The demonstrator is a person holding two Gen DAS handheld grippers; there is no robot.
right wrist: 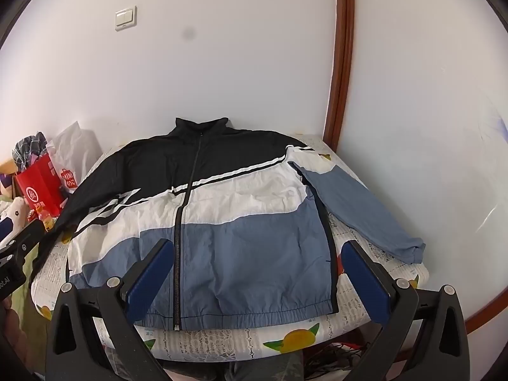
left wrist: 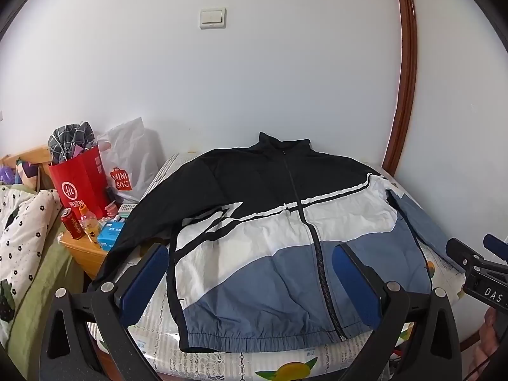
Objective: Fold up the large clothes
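A zipped jacket [left wrist: 270,238], black on top, white in the middle and blue below, lies flat and face up on a round table with a lemon-print cloth [left wrist: 285,371]. It also shows in the right wrist view [right wrist: 222,222]. Its black left sleeve [left wrist: 139,219] hangs off the table's left edge. Its blue right sleeve [right wrist: 358,209] lies spread out on the right. My left gripper [left wrist: 250,250] is open and empty, above the hem. My right gripper [right wrist: 257,247] is open and empty, above the hem's right half, and shows in the left view [left wrist: 473,254].
A red paper bag [left wrist: 81,184] and a white Miniso bag [left wrist: 127,162] stand on a wooden nightstand [left wrist: 84,254] at the left, with a can and bottles. A bed with a dotted quilt [left wrist: 22,235] lies far left. A white wall and a brown door frame [right wrist: 339,95] stand behind.
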